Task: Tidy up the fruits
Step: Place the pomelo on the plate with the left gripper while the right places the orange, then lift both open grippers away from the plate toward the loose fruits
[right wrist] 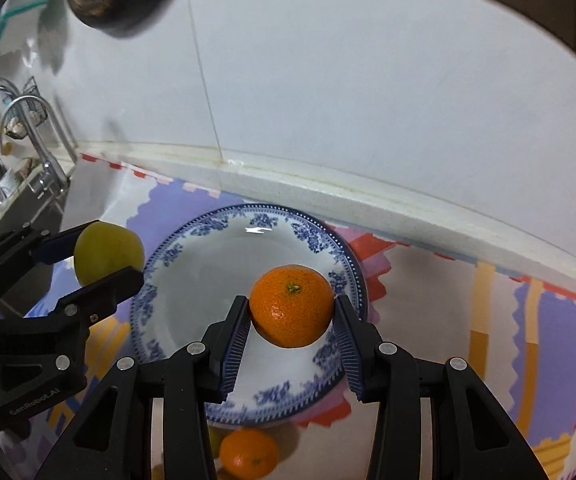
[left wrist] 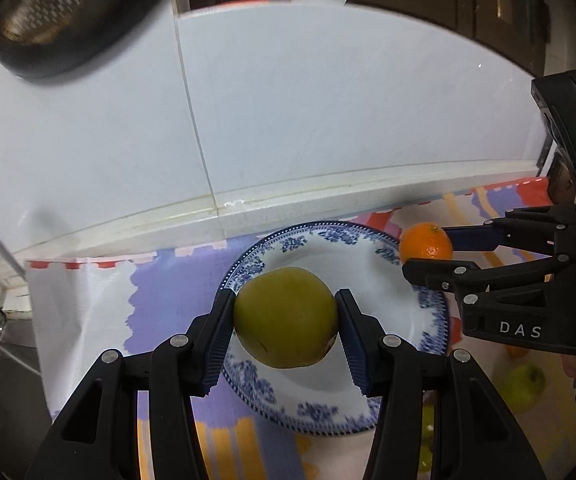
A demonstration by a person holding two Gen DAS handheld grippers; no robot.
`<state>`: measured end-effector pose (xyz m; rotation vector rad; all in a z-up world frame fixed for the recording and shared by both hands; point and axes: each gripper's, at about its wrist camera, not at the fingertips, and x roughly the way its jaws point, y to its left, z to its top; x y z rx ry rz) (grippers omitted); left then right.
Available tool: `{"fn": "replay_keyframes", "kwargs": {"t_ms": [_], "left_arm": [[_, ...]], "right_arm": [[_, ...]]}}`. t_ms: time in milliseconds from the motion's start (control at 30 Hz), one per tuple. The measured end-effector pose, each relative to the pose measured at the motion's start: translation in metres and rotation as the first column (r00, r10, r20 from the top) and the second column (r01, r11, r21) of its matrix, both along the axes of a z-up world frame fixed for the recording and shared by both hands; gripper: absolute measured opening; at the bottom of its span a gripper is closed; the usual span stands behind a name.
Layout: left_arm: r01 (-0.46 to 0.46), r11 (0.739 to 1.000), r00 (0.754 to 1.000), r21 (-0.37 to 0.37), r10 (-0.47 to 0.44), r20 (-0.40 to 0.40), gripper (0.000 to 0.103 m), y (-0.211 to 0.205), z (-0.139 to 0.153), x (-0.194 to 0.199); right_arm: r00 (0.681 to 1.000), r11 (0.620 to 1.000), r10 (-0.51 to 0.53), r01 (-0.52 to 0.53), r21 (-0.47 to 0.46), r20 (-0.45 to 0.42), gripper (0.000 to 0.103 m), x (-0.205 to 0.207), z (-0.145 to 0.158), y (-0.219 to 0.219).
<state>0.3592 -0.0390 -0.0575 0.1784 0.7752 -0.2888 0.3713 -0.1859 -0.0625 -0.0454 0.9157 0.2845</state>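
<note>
My left gripper [left wrist: 285, 312] is shut on a yellow-green apple [left wrist: 285, 318] and holds it above the blue-and-white plate [left wrist: 400, 312]. My right gripper [right wrist: 292, 312] is shut on an orange mandarin [right wrist: 292, 306] above the right side of the same plate [right wrist: 191, 280]. In the left wrist view the right gripper [left wrist: 428, 254] with the mandarin [left wrist: 426, 242] hangs at the plate's far right rim. In the right wrist view the left gripper [right wrist: 107, 254] with the apple [right wrist: 107, 252] is at the plate's left rim.
The plate rests on a colourful patterned cloth [right wrist: 528, 340] against a white tiled wall [left wrist: 328, 120]. Another mandarin [right wrist: 247, 454] and a green apple [left wrist: 524, 386] lie on the cloth near me. A sink with taps [right wrist: 27, 152] is at the left.
</note>
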Motion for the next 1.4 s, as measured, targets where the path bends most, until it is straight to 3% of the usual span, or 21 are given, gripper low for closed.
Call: {"fn": "replay_keyframes", "kwargs": {"t_ms": [300,767,900,1067,1200,1400], "left_arm": [[0.006,1.0,0.994,0.016,-0.004,-0.106,0.05,-0.003,-0.03,0.046],[0.021,0.999,0.982,0.035,-0.014,-0.188,0.05,-0.01,-0.059,0.063],[0.025,0.999,0.986,0.037,-0.019,-0.165,0.051,-0.011,-0.056,0.059],[0.014,0.999,0.993,0.046,-0.008,-0.12,0.059,-0.009,-0.044,0.055],[-0.008,0.999,0.996,0.041,0.012,-0.093,0.062,-0.004,-0.032,0.045],[-0.042,0.997,0.999,0.057,0.043,-0.007,0.071,0.002,-0.004,0.016]], "right_arm": [[0.994,1.0,0.012,-0.012,-0.003,-0.106,0.043,0.041,-0.035,0.003],[0.987,0.999,0.034,-0.037,-0.018,-0.157,0.043,0.057,-0.057,0.011],[0.987,0.999,0.039,-0.042,-0.013,-0.158,0.043,0.059,-0.061,0.012],[0.986,0.999,0.04,-0.04,0.001,-0.162,0.044,0.059,-0.06,0.012],[0.992,0.999,0.029,-0.031,-0.013,-0.123,0.052,0.048,-0.048,0.009],[0.999,1.0,-0.006,0.005,-0.026,-0.041,0.054,0.024,-0.022,0.001]]}}
